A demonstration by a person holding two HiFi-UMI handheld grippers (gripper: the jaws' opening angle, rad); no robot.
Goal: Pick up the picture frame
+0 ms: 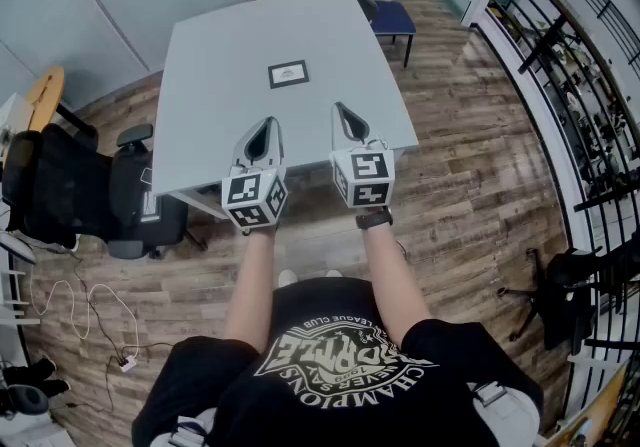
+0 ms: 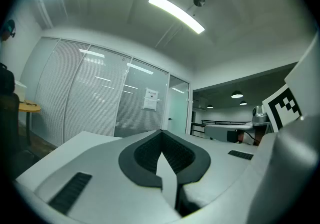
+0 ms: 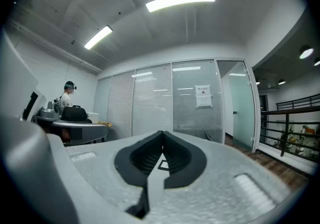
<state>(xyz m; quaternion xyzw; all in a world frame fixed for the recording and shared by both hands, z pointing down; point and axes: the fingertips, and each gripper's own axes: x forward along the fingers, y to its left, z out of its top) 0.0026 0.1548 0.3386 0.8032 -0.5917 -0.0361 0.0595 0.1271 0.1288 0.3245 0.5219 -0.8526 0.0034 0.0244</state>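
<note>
Floorboards (image 1: 470, 165) of worn wood filled most of the head view, seen steeply from above. A pale grey table (image 1: 220, 65) stood ahead of the person, with a black office chair (image 1: 60, 190) at its left and a blue chair (image 1: 390, 17) by its far corner. The person's forearms (image 1: 255, 285) reached forward side by side, each holding a tool level over the table's near part, likely a ready pose before the reach. The left gripper (image 1: 267, 125) and right gripper (image 1: 344, 112) both had their jaws pressed together with nothing between them. The picture frame (image 1: 288, 74), small and dark-edged, lay flat near the table's middle, beyond both tips and untouched. The jaws would need to spread to take it.
</note>
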